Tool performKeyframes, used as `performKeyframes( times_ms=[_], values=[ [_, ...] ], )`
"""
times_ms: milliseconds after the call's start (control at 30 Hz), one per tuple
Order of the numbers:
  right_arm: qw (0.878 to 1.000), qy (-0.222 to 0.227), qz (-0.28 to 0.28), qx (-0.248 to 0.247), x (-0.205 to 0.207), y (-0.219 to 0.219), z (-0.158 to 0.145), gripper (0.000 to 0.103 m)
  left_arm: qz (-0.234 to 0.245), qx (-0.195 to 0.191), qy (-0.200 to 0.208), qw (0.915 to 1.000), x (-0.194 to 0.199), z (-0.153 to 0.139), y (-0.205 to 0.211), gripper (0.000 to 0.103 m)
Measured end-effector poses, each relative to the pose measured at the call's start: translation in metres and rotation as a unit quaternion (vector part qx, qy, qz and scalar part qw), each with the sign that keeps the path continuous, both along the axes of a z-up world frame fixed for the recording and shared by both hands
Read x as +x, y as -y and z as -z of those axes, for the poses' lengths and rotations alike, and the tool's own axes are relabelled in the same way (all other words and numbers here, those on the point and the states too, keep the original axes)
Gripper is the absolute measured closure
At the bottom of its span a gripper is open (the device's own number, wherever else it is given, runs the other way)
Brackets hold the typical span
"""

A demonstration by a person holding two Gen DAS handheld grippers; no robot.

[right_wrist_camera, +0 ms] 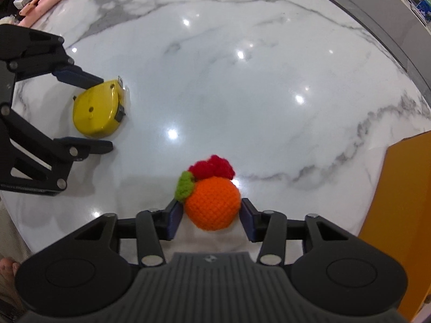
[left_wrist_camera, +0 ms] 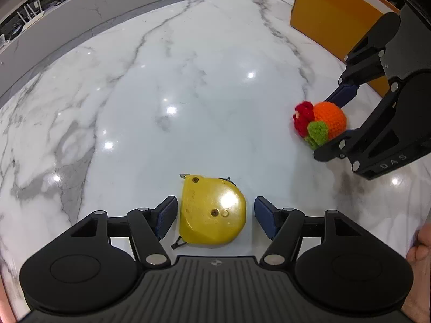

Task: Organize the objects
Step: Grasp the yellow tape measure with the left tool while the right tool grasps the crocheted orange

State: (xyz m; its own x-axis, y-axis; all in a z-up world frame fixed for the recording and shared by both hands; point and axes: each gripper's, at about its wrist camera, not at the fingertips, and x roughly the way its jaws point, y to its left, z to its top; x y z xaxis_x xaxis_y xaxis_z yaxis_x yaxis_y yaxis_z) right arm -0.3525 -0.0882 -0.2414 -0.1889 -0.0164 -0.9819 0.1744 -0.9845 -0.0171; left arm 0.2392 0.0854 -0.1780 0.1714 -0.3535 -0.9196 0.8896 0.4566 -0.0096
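Left claw (left_wrist_camera: 215, 216) spread around the tape measure (left_wrist_camera: 212, 210), right claw (right_wrist_camera: 212, 216) spread, flanking the crochet orange (right_wrist_camera: 212, 204) — centre both, then squeeze evenly.

Marble tabletop (left_wrist_camera: 188, 86); pink item (right_wrist_camera: 40, 1) at far edge.

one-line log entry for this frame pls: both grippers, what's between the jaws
left gripper: open, astride yellow tape measure on marble table | right gripper: astride crochet orange, pad contact unclear

"DAS" on right tongs (left_wrist_camera: 332, 123) body, only legible text
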Motion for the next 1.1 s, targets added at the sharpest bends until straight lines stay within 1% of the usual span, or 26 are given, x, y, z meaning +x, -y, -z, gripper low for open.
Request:
performKeyframes(
  times_ms=[100, 300, 400, 467, 700, 733, 767, 800, 900, 967, 1100],
  values=[
    [1.000, -0.005, 0.001, -0.005, -0.002, -0.001, 0.000, 0.051, -0.010, -0.007, 0.001, 0.9999, 0.002, 0.001, 0.000, 0.026],
    [1.000, -0.006, 0.005, -0.010, -0.006, -0.003, 0.000, 0.050, -0.009, -0.007, 0.004, 0.9999, 0.001, 0.001, -0.001, 0.025],
    [1.000, -0.004, 0.000, -0.009, -0.006, -0.002, 0.000, 0.051, -0.004, -0.024, 0.012, 0.9996, 0.000, 0.002, -0.006, 0.025],
    [1.000, -0.006, -0.003, -0.009, -0.005, -0.002, -0.001, 0.051, -0.009, -0.034, 0.013, 0.9993, -0.001, 0.003, -0.010, 0.027],
    [1.000, -0.020, -0.006, -0.012, 0.000, -0.003, -0.001, 0.051, -0.006, -0.038, 0.020, 0.9990, -0.006, 0.003, -0.012, 0.029],
    [1.000, -0.023, -0.006, -0.013, 0.001, -0.003, -0.001, 0.051, -0.006, -0.040, 0.015, 0.9991, -0.006, 0.003, -0.012, 0.031],
    [1.000, -0.026, -0.007, -0.014, 0.002, -0.003, -0.002, 0.052, -0.008, -0.041, 0.008, 0.9991, -0.006, 0.002, -0.012, 0.031],
    [0.999, -0.030, -0.008, -0.014, 0.003, -0.003, -0.002, 0.056, -0.002, -0.031, 0.009, 0.9995, -0.007, 0.002, -0.009, 0.031],
    [0.999, -0.035, -0.010, -0.015, 0.004, -0.005, -0.003, 0.058, 0.012, -0.017, 0.006, 0.9998, -0.009, 0.000, -0.006, 0.036],
    [0.999, -0.037, -0.008, -0.016, 0.004, -0.006, -0.003, 0.058, 0.008, -0.014, 0.004, 0.9999, -0.008, -0.001, -0.005, 0.046],
    [0.999, -0.039, 0.000, -0.017, 0.005, -0.006, -0.004, 0.058, 0.010, 0.000, 0.002, 0.9999, -0.007, -0.001, -0.004, 0.046]
  ],
)
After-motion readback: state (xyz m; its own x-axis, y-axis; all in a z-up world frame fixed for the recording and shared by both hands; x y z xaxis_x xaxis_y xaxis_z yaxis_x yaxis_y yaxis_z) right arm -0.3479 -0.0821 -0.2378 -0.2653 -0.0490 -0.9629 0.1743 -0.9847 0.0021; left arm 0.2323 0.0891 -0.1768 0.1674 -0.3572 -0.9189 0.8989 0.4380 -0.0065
